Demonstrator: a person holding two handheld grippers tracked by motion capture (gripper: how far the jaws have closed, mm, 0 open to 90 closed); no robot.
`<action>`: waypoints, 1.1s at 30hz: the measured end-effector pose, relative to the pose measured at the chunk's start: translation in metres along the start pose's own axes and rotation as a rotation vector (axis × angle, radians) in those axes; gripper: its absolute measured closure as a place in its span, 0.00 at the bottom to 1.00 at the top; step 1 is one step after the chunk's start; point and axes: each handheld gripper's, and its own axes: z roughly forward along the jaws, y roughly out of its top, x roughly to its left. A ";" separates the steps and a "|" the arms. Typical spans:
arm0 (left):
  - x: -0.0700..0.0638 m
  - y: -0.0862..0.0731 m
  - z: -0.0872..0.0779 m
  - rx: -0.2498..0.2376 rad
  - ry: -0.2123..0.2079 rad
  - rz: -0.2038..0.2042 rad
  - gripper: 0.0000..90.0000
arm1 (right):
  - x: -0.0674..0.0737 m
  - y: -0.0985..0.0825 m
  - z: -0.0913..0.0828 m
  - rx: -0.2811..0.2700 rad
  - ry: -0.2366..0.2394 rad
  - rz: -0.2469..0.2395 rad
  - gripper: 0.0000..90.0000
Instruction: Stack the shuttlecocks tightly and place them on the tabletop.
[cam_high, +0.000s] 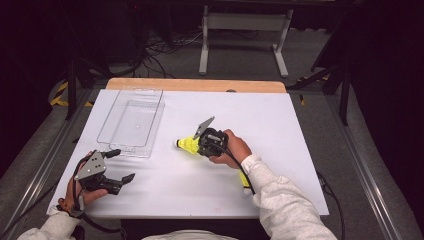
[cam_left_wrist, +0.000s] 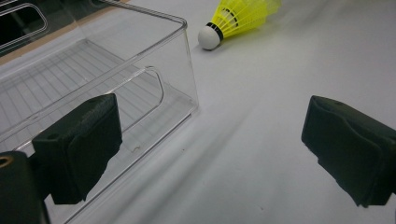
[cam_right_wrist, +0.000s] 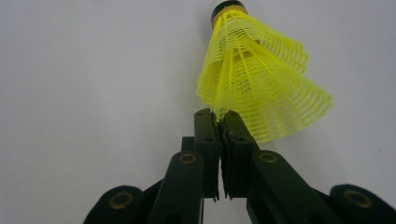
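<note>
A yellow mesh shuttlecock (cam_high: 186, 144) with a white cork tip lies on the white table, its tip pointing left toward the clear plastic bin (cam_high: 122, 150). My right gripper (cam_high: 198, 144) is at its skirt end. In the right gripper view the gripper (cam_right_wrist: 218, 114) has its jaws pressed together on the rim of the shuttlecock (cam_right_wrist: 257, 84) skirt. My left gripper (cam_high: 121, 165) rests open near the front left of the table with nothing between its fingers. In the left gripper view the gripper (cam_left_wrist: 210, 149) looks past the bin's wall (cam_left_wrist: 140, 16) to the shuttlecock (cam_left_wrist: 233, 18).
The bin holds nothing and stands at the back left of the white tabletop (cam_high: 280, 130). A second yellow shuttlecock (cam_high: 244, 181) lies partly under the right sleeve near the front edge. A wooden strip (cam_high: 195, 85) borders the far side.
</note>
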 end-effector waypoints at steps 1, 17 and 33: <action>0.000 0.000 0.000 0.000 0.001 0.001 0.07 | 0.000 0.000 0.001 0.001 0.000 -0.001 0.97; 0.000 0.000 0.000 0.001 0.001 0.001 0.07 | 0.000 0.001 0.001 -0.011 -0.007 0.008 0.82; -0.001 0.001 0.001 0.001 0.006 -0.001 0.07 | -0.002 -0.015 -0.034 -0.097 -0.047 0.051 0.76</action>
